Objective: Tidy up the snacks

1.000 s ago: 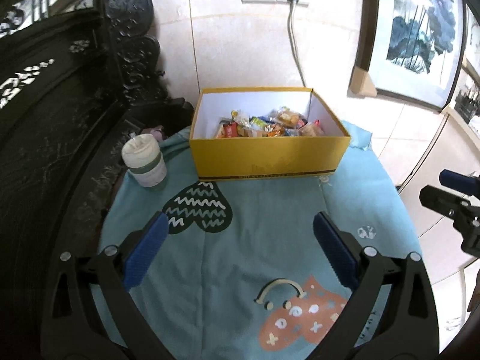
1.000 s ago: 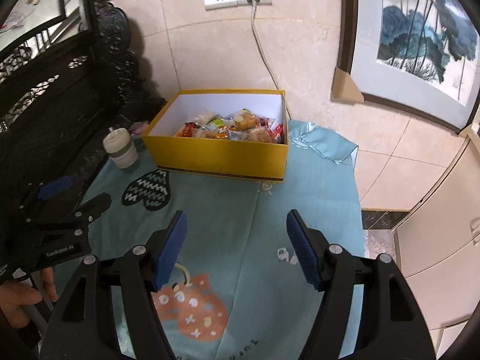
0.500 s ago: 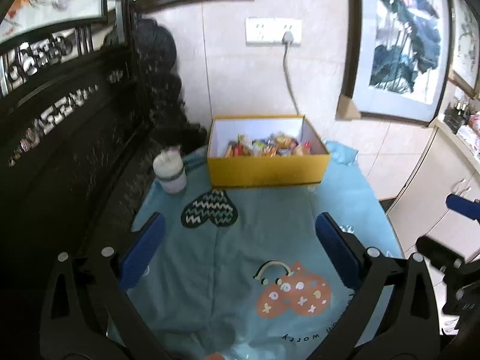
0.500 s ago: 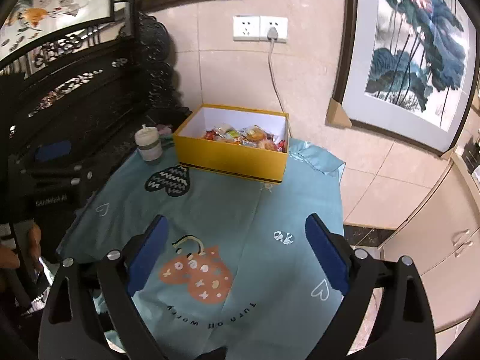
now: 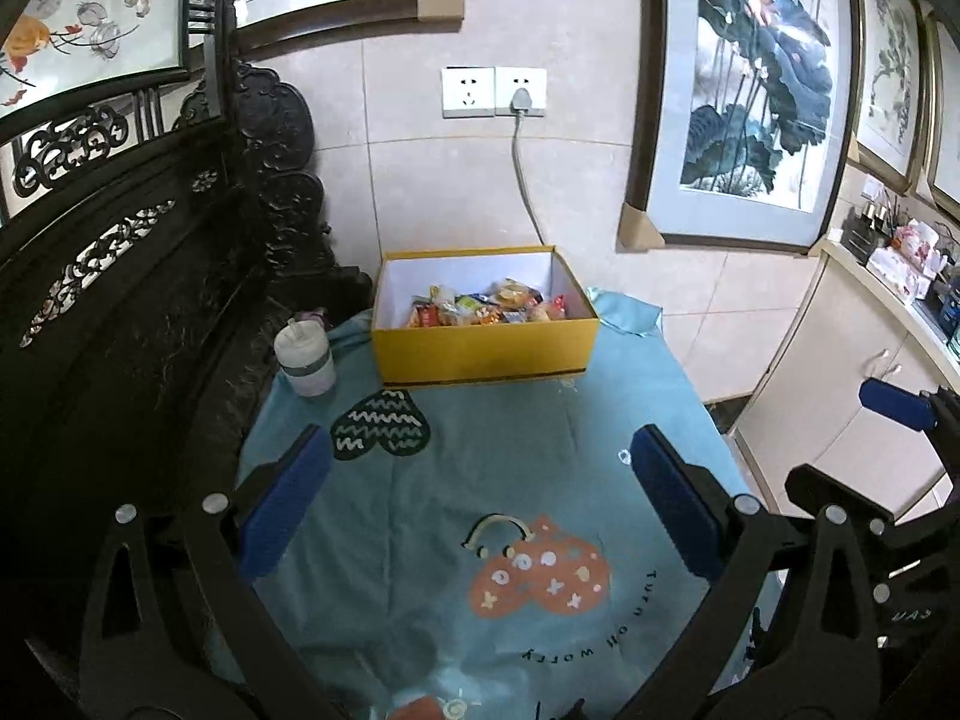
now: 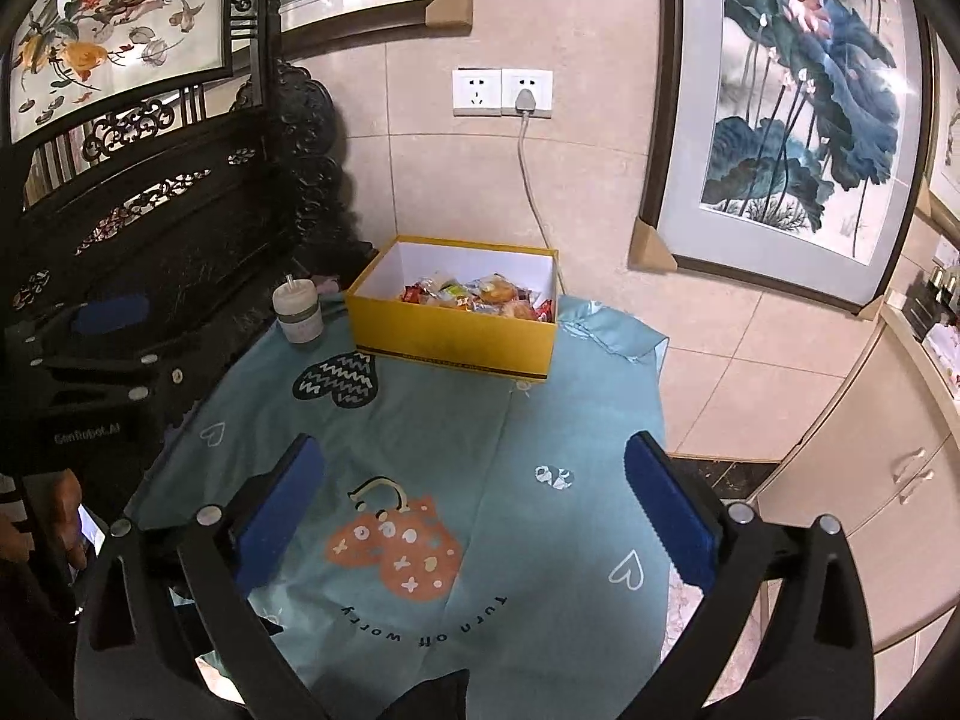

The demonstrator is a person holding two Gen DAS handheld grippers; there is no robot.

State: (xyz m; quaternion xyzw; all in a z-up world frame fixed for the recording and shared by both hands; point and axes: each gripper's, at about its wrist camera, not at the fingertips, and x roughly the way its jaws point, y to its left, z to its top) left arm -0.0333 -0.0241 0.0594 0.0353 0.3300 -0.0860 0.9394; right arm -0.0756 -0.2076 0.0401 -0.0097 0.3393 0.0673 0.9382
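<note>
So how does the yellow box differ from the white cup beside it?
The yellow box is rectangular, open-topped and full of wrapped snacks; the white cup is round, smaller and lidded, its contents hidden. The box sits centrally, the cup at its left. Both stand upright on the teal cloth.

A lived-in home is suggested by framed lotus paintings [image 6: 798, 114] leaned against a tiled wall, carved dark wooden furniture [image 5: 138, 276], cream cabinets [image 6: 864, 480] and a patterned teal cloth [image 5: 480, 480] spread over the worktop.

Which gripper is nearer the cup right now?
Left. The left gripper sits on the cup's side of the table; the right gripper is farther across.
</note>
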